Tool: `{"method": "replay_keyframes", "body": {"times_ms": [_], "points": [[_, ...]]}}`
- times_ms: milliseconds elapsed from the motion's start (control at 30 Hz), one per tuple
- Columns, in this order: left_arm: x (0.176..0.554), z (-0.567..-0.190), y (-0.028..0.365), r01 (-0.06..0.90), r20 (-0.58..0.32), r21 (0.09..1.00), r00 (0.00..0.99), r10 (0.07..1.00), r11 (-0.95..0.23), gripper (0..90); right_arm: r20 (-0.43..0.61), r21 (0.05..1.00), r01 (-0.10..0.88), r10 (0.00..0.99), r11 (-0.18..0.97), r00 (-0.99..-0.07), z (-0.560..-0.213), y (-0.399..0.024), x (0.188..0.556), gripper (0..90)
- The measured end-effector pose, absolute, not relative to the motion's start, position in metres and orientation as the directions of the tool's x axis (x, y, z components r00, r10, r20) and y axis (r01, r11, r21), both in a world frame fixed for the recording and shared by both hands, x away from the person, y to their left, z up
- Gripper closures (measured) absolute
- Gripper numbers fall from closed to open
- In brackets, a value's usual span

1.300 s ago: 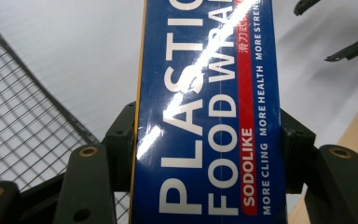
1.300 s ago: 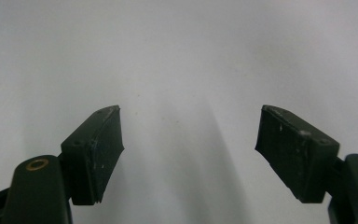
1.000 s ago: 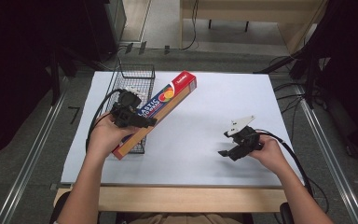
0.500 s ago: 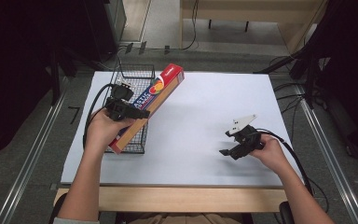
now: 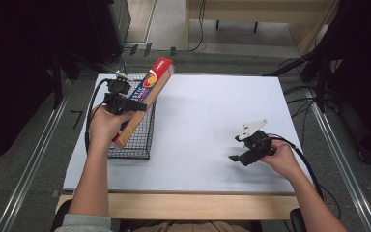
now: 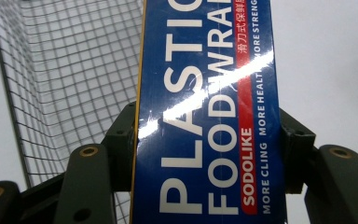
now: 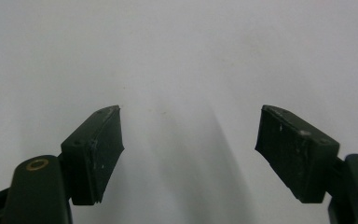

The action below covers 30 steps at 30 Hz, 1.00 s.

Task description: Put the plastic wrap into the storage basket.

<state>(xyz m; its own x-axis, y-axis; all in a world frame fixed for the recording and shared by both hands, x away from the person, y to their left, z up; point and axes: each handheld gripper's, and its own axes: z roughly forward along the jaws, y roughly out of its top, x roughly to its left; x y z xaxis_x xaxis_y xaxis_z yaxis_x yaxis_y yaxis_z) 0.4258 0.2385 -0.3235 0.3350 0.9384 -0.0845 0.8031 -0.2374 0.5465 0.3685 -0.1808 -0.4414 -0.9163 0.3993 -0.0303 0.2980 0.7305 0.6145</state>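
Black two-jaw grippers (image 5: 245, 153) with brass-coloured screws, trailing black cables, grey sleeve (image 5: 82, 223).

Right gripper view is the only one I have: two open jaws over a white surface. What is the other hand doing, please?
Observer: The left gripper is shut on a plastic food wrap box, tilted above the wire basket.
Operator: Where is my gripper?
Observer: The right gripper rests on the white table, far from the basket.
Operator: Can you read the brand on the box?
Observer: SODOLIKE, in the left gripper view.
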Motion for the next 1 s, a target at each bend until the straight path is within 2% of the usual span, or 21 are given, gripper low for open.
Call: {"method": "replay_keyframes", "body": {"times_ms": [167,300,433,567,1000], "points": [[0.434,-0.324,0.24,0.815,-0.057,0.54,0.283,0.957,-0.209,40.4,-0.033,0.613,0.292,0.393,0.734,-0.919,-0.442,-0.181,0.368,23.3],[0.442,-0.327,0.248,0.824,-0.094,0.548,0.233,0.968,-0.145,40.3,-0.033,0.617,0.296,0.399,0.73,-0.916,-0.441,-0.182,0.367,23.4],[0.449,-0.33,0.251,0.833,-0.062,0.537,0.2,0.978,-0.137,40.3,-0.036,0.621,0.291,0.397,0.728,-0.917,-0.44,-0.182,0.367,23.4],[0.453,-0.335,0.25,0.846,-0.07,0.523,0.166,0.984,-0.105,40.3,-0.033,0.621,0.295,0.401,0.726,-0.916,-0.44,-0.182,0.367,23.4],[0.462,-0.355,0.248,0.858,-0.031,0.503,0.133,0.991,-0.099,40.2,-0.029,0.625,0.292,0.395,0.724,-0.918,-0.439,-0.182,0.365,23.4]]}}
